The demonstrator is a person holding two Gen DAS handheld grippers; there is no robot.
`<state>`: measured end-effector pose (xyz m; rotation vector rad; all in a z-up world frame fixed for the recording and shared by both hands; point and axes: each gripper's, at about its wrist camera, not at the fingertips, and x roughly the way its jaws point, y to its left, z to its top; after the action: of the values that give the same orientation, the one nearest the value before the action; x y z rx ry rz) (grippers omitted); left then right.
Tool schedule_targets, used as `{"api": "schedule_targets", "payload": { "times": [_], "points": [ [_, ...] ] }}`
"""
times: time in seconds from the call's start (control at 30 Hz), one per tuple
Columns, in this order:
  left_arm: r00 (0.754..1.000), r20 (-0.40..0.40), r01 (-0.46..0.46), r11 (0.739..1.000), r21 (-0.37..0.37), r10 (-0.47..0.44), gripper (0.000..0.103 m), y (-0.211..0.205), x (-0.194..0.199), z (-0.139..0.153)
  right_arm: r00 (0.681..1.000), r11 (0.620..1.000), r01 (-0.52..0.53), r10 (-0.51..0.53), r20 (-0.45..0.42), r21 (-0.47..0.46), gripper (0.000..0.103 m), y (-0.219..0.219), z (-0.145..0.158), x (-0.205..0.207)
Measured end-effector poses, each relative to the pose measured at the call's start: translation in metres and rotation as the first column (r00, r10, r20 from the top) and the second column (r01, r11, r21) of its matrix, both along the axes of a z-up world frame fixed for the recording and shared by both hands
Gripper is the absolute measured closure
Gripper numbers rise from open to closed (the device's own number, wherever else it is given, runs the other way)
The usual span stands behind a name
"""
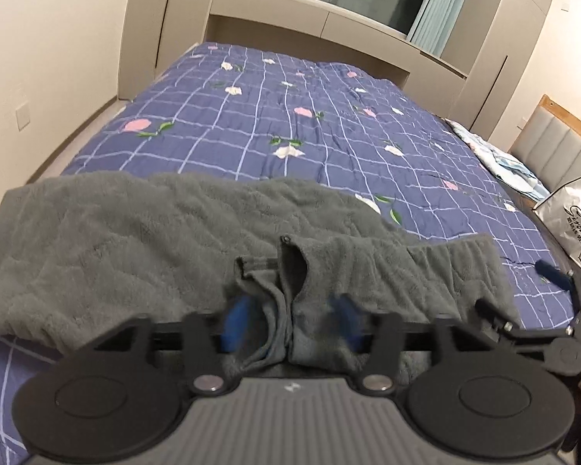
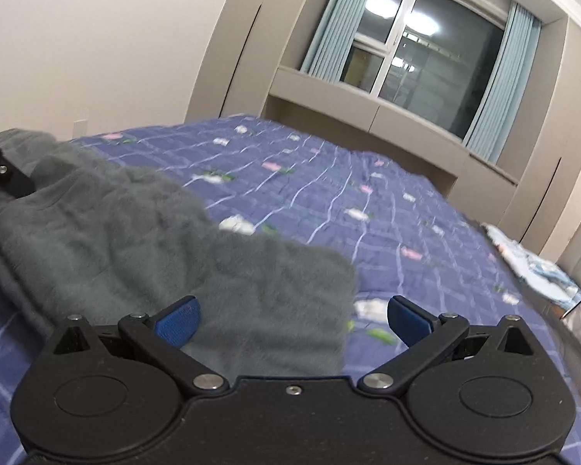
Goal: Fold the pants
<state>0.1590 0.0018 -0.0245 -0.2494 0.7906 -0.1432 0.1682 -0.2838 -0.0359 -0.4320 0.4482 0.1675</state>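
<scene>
Your left gripper (image 1: 290, 317) has its jaws spread around the waistband without pinching, and your right gripper (image 2: 292, 319) gapes wide over a corner. The grey fleece pants (image 1: 135, 240) lie folded on the quilted bed (image 1: 290, 116), apparently let down to rest.

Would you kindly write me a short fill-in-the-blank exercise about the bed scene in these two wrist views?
1. The pants lying on the bed are ____ in colour.
2. The checked bedspread is printed with ____.
3. The jaws of the right gripper stand ____.
4. The curtains beside the window are light ____.

Missing words: grey; flowers; open; blue
</scene>
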Motion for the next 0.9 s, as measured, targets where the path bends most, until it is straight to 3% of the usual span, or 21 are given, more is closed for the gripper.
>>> {"api": "schedule_targets", "payload": {
  "times": [0.1, 0.2, 0.33, 0.43, 0.57, 0.73, 0.9],
  "points": [
    [0.999, -0.009, -0.039, 0.999, 0.004, 0.039, 0.019, 0.001, 0.007, -0.004, 1.0, 1.0, 0.017, -0.016, 0.021, -0.019, 0.001, -0.005, 0.005, 0.014],
    [0.997, -0.042, -0.067, 0.997, 0.024, 0.068, 0.019, 0.0, 0.014, -0.012, 0.998, 0.999, 0.047, -0.046, 0.032, -0.023, 0.001, -0.009, 0.004, 0.035],
    [0.995, -0.062, -0.077, 0.996, 0.033, 0.079, 0.019, 0.003, 0.017, -0.022, 0.996, 0.997, 0.076, -0.076, -0.054, -0.004, 0.001, -0.016, -0.008, 0.063],
    [0.995, -0.057, -0.076, 0.997, 0.028, 0.077, 0.018, 0.003, 0.016, -0.017, 0.995, 0.997, 0.08, -0.08, -0.062, -0.011, 0.001, -0.013, -0.016, 0.065],
    [0.994, -0.033, -0.102, 0.995, 0.016, 0.103, 0.001, 0.005, 0.013, -0.01, 0.996, 0.996, 0.091, -0.09, -0.008, 0.009, 0.0, -0.016, -0.007, 0.055],
    [0.99, -0.055, -0.128, 0.99, 0.052, 0.131, 0.001, 0.003, 0.018, -0.016, 0.991, 0.993, 0.115, -0.114, -0.066, 0.013, 0.0, -0.02, -0.019, 0.061],
    [0.989, -0.026, -0.146, 0.987, 0.064, 0.148, 0.001, 0.007, 0.009, -0.002, 0.995, 0.995, 0.095, -0.094, -0.032, 0.042, 0.0, -0.017, -0.006, 0.046]
  ]
}}
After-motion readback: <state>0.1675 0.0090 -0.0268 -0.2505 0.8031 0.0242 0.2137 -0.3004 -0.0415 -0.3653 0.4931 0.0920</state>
